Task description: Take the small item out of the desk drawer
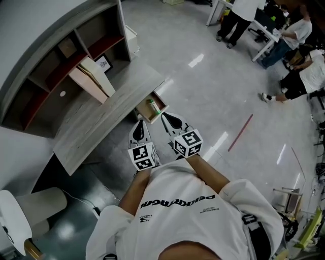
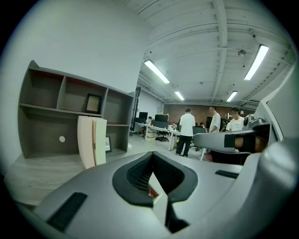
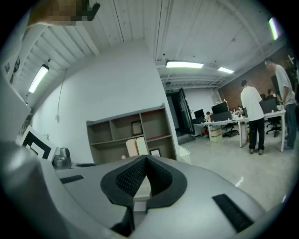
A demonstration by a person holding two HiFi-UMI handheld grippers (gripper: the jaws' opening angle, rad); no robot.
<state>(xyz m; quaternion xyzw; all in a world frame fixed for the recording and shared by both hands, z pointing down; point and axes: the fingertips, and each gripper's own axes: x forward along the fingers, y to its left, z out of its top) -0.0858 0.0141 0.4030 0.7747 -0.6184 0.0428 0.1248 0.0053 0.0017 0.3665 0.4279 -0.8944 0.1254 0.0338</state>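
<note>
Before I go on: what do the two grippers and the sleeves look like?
The left gripper and right gripper have pale grey shells and black textured pads around a teardrop hollow. Each carries a white cube with black square markers. The person wears a white short-sleeved T-shirt with black lettering.

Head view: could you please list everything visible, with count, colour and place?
desk: one, grey wood, centre left
shelf unit: one, grey, on desk
folder: one, beige, upright on desk
picture frame: one, dark, in shelf unit
drawer: one, wood, open at desk edge
small item: one, green and white, inside drawer
people: several, white tops, top right
left hand-held gripper: one, white and black, shut, before drawer
right hand-held gripper: one, white and black, shut, before drawer
</note>
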